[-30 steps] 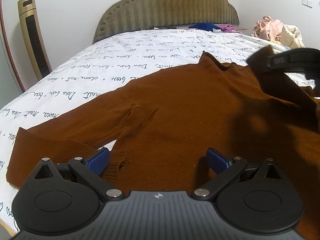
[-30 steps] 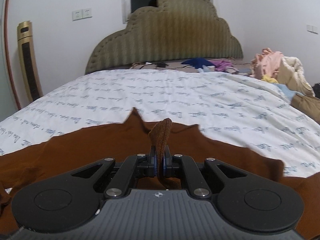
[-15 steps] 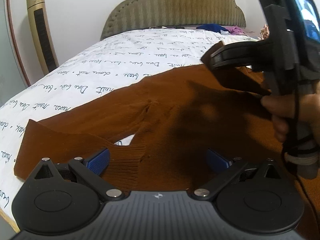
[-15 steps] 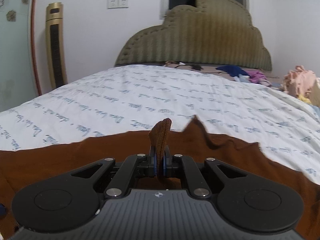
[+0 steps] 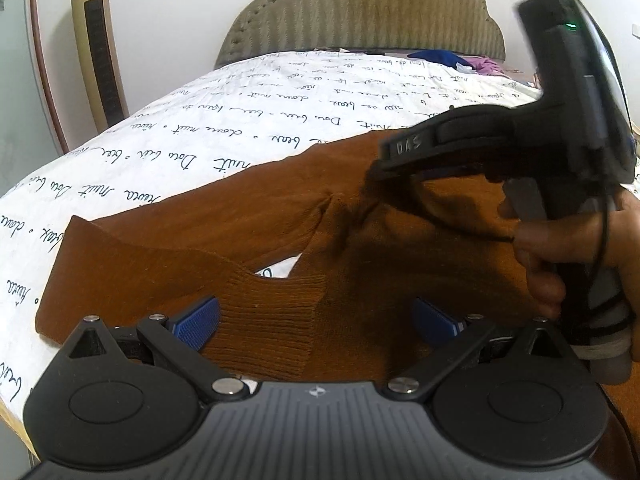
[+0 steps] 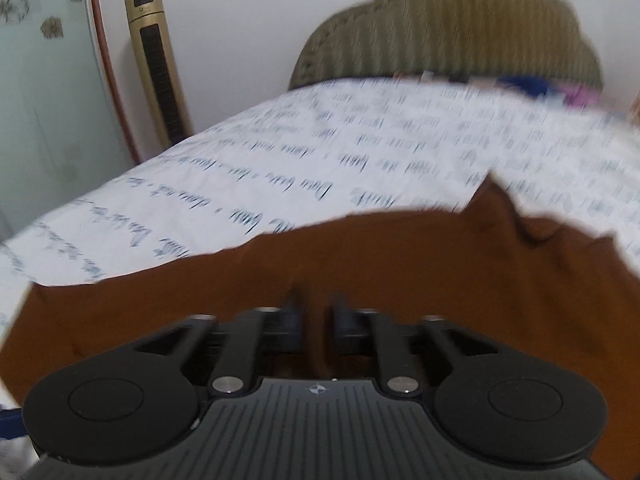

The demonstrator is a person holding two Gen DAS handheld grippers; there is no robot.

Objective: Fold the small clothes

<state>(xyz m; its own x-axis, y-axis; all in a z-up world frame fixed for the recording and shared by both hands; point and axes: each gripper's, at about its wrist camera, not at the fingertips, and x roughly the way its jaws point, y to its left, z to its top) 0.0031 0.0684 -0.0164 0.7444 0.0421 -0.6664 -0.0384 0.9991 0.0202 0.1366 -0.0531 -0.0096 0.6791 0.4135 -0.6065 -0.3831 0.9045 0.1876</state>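
Observation:
A brown knit sweater [image 5: 280,216] lies spread on the bed, one sleeve folded back toward its ribbed hem [image 5: 276,320]. My left gripper [image 5: 316,320] is open, its blue pads on either side of the hem, low over it. My right gripper [image 6: 318,320] hovers over the sweater [image 6: 360,264]; its jaws stand slightly apart with no fabric between them. In the left wrist view the right gripper [image 5: 380,176] reaches in from the right above the sweater's middle, held by a hand.
The bed has a white sheet with script print [image 5: 240,128] and an olive padded headboard [image 5: 360,12]. A gold tower fan [image 6: 156,60] stands at the left by the wall. Loose clothes [image 5: 460,62] lie near the headboard. The bed edge is at lower left.
My right gripper has swung left across the sweater and let go of the brown fabric it was pinching. The left gripper has edged forward over the hem.

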